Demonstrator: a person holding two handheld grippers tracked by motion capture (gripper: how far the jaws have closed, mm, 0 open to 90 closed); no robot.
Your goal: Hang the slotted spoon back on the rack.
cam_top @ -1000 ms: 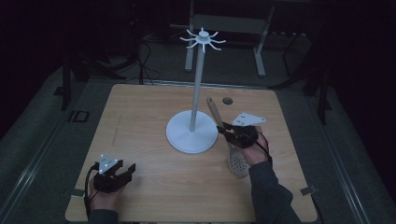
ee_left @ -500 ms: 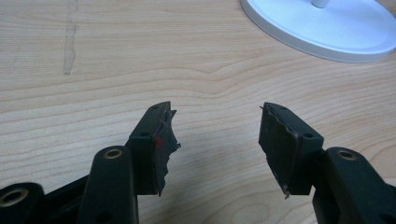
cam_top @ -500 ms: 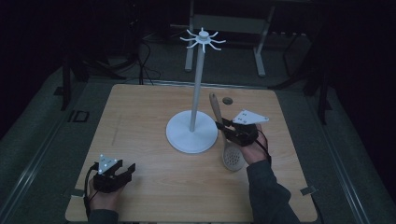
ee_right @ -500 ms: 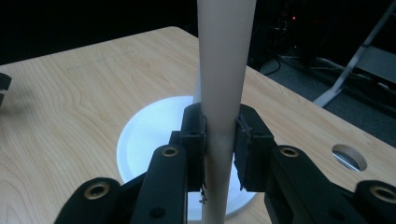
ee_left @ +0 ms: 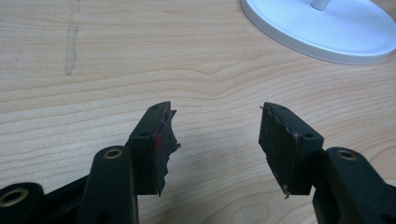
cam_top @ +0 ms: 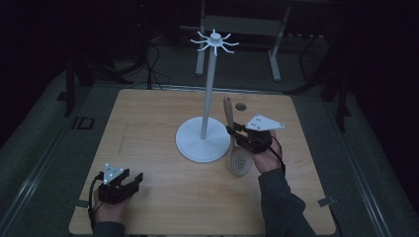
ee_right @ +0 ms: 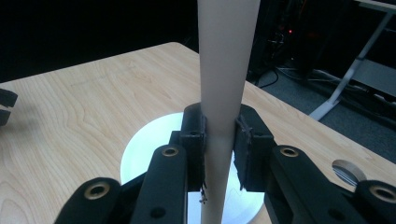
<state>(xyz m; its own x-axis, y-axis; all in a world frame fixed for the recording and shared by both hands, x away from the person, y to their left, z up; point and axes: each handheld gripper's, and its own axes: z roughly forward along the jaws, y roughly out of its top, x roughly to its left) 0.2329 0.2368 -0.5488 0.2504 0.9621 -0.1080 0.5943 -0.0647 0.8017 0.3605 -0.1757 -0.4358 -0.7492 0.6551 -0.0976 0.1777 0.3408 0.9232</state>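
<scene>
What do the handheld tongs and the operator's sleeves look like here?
Both tongs, left and right, are black, two-jawed, each topped by a grey three-cornered plate with dark dots. Dark pads line the jaws, frayed at the edges on the left tongs; brass-coloured eyelets sit in the jaw links. A black cable trails from each. The sleeves are dark grey.

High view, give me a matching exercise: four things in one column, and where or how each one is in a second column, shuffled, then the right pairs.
Things:
1. slotted spoon
2. white stand
3. left gripper
4. round hole

Places or states:
A. jaws apart over bare wood near the table's front left
B. in the tabletop behind the spoon
C. handle clamped in the right gripper, bowl lowest
D. upright mid-table, hooks ringed at its top

Pairs: 1-C, 2-D, 3-A, 4-B
</scene>
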